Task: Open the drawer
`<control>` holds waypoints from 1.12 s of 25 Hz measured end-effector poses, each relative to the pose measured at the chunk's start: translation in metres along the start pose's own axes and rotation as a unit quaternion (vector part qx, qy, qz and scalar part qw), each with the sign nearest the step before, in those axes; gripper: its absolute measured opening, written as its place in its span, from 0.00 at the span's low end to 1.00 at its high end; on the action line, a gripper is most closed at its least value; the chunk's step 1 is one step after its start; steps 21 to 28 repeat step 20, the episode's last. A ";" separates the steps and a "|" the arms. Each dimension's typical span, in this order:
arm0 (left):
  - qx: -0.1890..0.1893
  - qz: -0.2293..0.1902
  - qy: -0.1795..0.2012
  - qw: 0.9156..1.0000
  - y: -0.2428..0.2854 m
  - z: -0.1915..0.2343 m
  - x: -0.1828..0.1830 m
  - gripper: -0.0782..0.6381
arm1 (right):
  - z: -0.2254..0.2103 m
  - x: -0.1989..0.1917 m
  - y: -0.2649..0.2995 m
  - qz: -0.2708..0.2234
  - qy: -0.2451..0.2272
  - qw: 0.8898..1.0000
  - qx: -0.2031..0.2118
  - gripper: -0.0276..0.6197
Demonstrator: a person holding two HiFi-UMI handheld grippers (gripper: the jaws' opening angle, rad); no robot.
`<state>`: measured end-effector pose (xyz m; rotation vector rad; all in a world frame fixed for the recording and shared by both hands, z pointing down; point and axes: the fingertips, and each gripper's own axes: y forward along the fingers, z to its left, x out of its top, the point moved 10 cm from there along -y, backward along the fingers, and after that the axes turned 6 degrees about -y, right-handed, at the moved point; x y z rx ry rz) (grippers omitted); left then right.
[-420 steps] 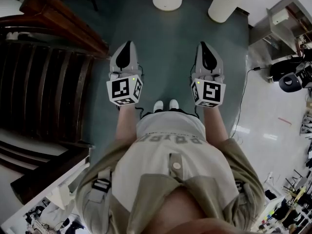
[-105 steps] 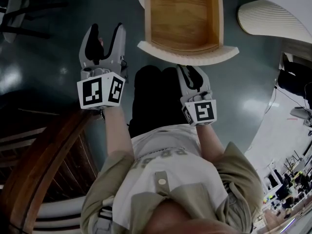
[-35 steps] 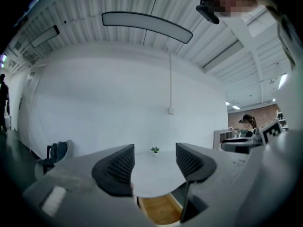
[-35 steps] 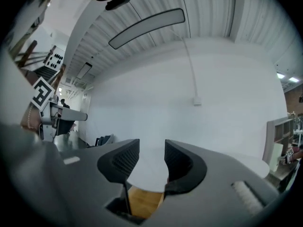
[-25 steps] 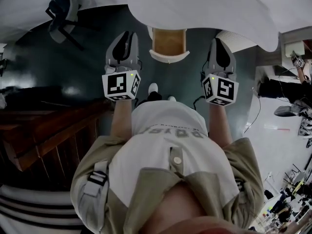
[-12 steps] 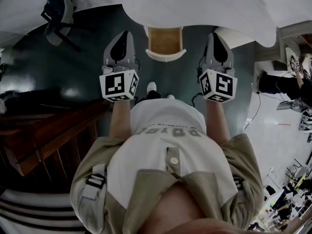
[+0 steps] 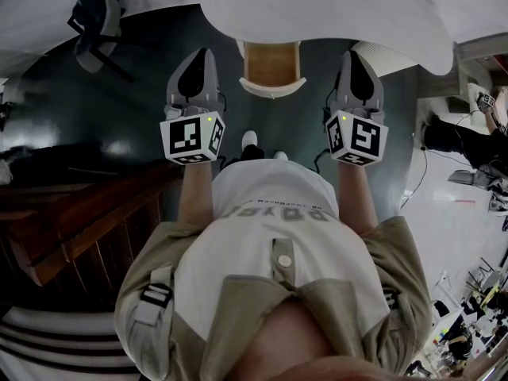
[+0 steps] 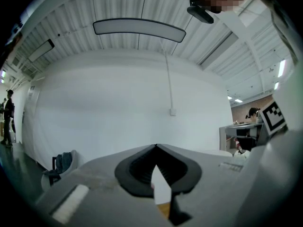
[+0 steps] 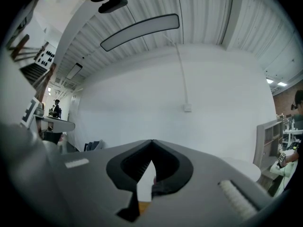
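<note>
Clearly empty, the left gripper (image 7: 200, 57) and the right gripper (image 7: 356, 57) both have their jaws pressed together on nothing. Between them, just ahead of their tips, the wooden drawer (image 7: 271, 63) stands pulled out beneath the white tabletop (image 7: 317, 14).

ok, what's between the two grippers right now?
Head view: the open wooden drawer sits between the left gripper and the right gripper, both shut and empty. Closer in, the person's white shoes.
</note>
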<state>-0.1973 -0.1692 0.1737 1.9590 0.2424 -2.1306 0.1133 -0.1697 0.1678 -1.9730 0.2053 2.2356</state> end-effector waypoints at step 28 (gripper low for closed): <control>-0.010 0.012 0.008 1.000 0.000 -0.001 -0.004 0.12 | -0.003 0.000 -0.007 -0.006 -0.013 1.000 0.005 0.05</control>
